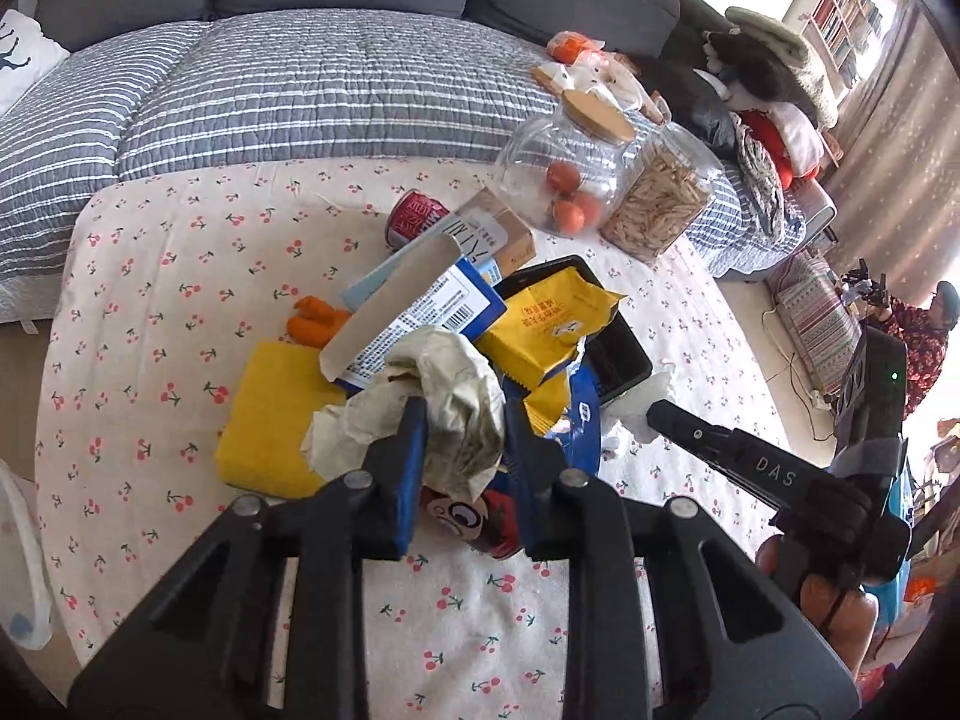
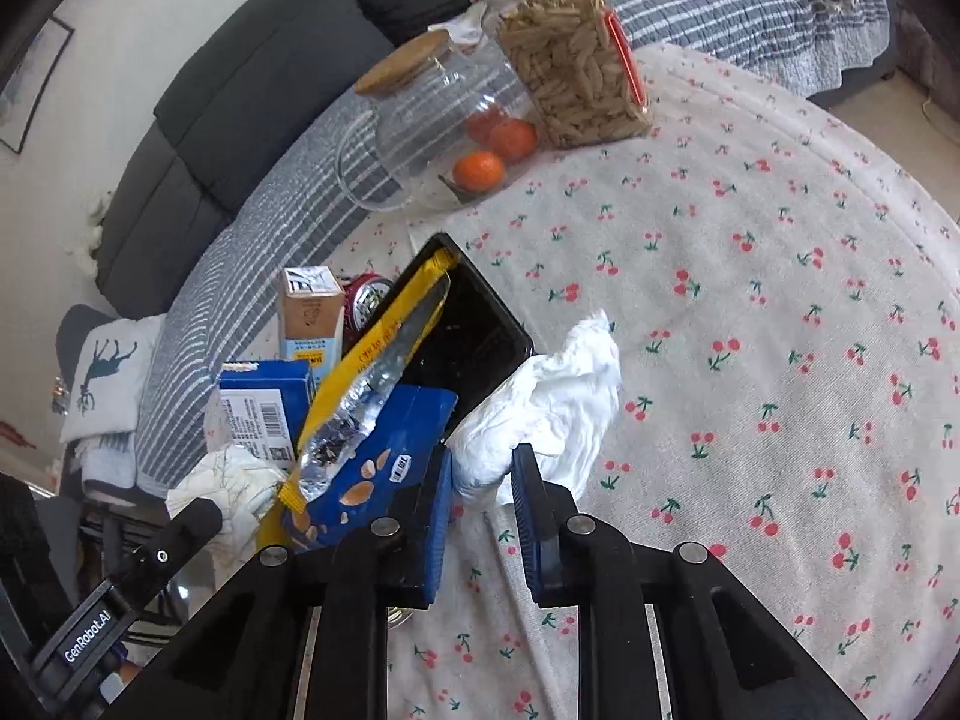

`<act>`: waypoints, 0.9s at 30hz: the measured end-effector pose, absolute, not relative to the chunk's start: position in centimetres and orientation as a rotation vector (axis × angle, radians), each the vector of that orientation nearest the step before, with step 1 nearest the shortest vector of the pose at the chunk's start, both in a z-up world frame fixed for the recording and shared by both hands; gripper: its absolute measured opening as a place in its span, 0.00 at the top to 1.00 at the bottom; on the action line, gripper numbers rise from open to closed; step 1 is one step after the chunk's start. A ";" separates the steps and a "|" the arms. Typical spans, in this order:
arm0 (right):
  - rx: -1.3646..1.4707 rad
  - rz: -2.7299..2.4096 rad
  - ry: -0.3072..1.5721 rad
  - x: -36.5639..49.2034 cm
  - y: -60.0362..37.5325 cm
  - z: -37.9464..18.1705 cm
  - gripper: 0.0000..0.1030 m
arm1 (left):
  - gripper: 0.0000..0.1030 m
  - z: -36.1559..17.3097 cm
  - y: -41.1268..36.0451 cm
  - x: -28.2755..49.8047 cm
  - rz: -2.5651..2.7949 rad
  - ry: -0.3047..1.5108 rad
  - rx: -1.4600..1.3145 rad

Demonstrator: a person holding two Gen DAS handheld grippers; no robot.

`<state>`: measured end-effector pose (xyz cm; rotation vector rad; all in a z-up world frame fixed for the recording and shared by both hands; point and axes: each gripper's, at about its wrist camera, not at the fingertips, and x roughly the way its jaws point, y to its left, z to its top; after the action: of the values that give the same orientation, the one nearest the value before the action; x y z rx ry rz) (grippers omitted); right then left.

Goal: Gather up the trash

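My left gripper (image 1: 465, 420) is shut on a crumpled beige paper wad (image 1: 444, 402), held over a pile of trash: a yellow snack bag (image 1: 549, 324), a blue snack bag (image 1: 579, 420), a blue carton (image 1: 420, 312) and a black tray (image 1: 618, 354). My right gripper (image 2: 483, 468) is shut on a white crumpled tissue (image 2: 540, 414) that rests on the cherry-print cloth (image 2: 750, 300) beside the black tray (image 2: 480, 330). The blue bag (image 2: 384, 462) and yellow bag (image 2: 378, 360) lie left of it. The right gripper's side also shows in the left wrist view (image 1: 750, 468).
A yellow sponge (image 1: 270, 420), a red can (image 1: 414, 219) and a brown carton (image 1: 498, 234) lie on the table. Two glass jars stand at the back, one with oranges (image 2: 432, 138), one with pasta-like sticks (image 2: 576, 60). A striped quilt (image 1: 270, 90) covers the sofa behind.
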<state>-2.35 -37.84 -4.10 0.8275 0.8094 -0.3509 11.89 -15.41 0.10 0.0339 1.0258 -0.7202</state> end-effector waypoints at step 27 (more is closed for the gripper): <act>0.378 0.176 0.692 -0.9 -16.5 3.1 0.80 | 0.72 -0.4 23.4 13.3 -0.147 1.061 -0.461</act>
<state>-0.89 -16.51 3.06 0.3777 0.6916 0.1759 13.26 23.38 -0.40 -0.4611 1.0610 -0.1466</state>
